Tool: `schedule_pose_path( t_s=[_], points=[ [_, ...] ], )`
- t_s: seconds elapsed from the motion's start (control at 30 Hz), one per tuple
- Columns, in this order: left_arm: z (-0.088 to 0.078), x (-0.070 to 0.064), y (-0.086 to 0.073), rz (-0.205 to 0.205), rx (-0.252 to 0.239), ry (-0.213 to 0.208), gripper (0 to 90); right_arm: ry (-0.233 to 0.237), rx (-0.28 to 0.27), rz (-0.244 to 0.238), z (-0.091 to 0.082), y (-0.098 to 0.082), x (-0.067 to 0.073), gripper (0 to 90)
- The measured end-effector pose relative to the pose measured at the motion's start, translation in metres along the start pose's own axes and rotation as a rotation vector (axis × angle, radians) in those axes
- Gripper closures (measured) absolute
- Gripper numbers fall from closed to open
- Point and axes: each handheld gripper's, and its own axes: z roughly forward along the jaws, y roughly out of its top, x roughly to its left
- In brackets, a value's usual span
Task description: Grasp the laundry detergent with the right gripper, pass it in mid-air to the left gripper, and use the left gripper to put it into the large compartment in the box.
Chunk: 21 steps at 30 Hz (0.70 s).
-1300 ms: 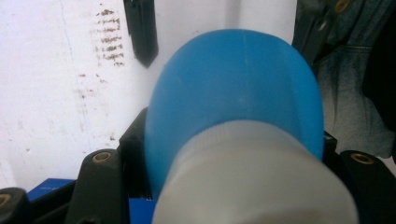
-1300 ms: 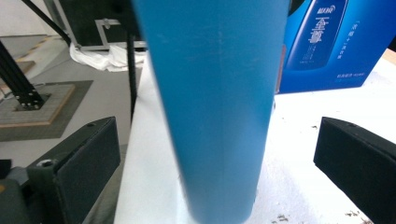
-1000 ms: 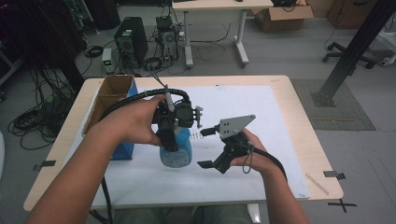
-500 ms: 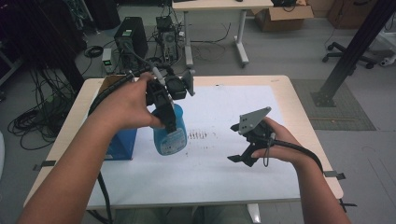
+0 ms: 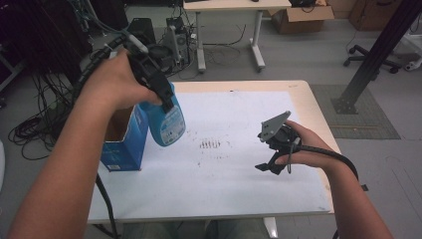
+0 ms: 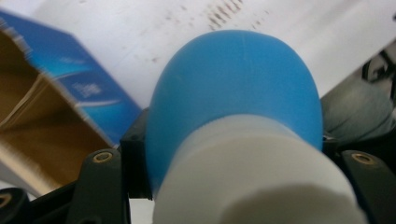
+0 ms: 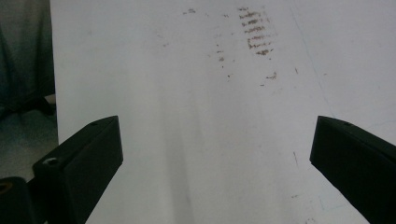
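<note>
A blue bottle (image 5: 166, 124) with a white cap hangs tilted in the air above the table's left side, beside a blue cardboard box (image 5: 124, 147). My left gripper (image 5: 166, 102) is shut on the bottle's upper part. In the left gripper view the bottle (image 6: 233, 84) sits between both black jaws, with its white cap (image 6: 252, 172) nearest the camera and the left gripper (image 6: 229, 163) clamped around it. My right gripper (image 5: 267, 165) hovers low over the white sheet (image 5: 224, 189) at the right. In the right gripper view the right gripper (image 7: 215, 140) stands open with nothing between its jaws.
The box (image 6: 70, 88) has its top open and shows a brown inside. Brown smudges (image 5: 210, 144) mark the sheet's middle, and the same smudges (image 7: 254, 35) lie ahead of the right jaws. Desks, computers and cables stand on the floor beyond the table (image 5: 318, 114).
My left hand has lifted the bottle off the sheet and carried it left and farther away, toward the box. My right gripper has drawn away to the right.
</note>
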Motion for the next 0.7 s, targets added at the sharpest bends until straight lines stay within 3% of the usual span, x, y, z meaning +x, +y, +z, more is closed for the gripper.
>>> schedule_pose_path(
  t_s=[0.23, 0.3, 0.33, 0.4, 0.43, 0.47, 0.57, 0.7],
  points=[
    [-0.02, 0.03, -0.005, -0.187, 0.006, 0.031, 38.4, 0.009, 0.04, -0.004, 0.001, -0.001, -0.005, 2.9],
    [-0.025, 0.042, -0.007, -0.226, 0.027, 0.027, 38.4, 0.013, 0.05, -0.006, 0.002, -0.001, -0.006, 2.8],
    [-0.025, 0.042, -0.007, -0.226, 0.027, 0.027, 38.4, 0.013, 0.05, -0.006, 0.002, -0.001, -0.006, 2.8],
    [-0.033, 0.057, -0.011, -0.292, 0.043, 0.041, 38.4, 0.023, 0.072, -0.028, 0.003, 0.001, -0.007, 3.0],
    [-0.033, 0.057, -0.011, -0.292, 0.043, 0.041, 38.4, 0.023, 0.072, -0.028, 0.003, 0.001, -0.007, 3.0],
    [-0.039, 0.066, -0.015, -0.339, 0.042, 0.051, 38.4, 0.028, 0.09, -0.033, 0.003, 0.002, -0.007, 3.0],
    [-0.046, 0.081, -0.021, -0.417, 0.037, 0.054, 38.4, 0.026, 0.115, -0.039, 0.005, 0.003, -0.009, 3.2],
    [-0.049, 0.096, -0.027, -0.496, 0.04, 0.061, 38.4, 0.036, 0.127, -0.047, 0.005, 0.006, -0.01, 3.2]
  ],
)
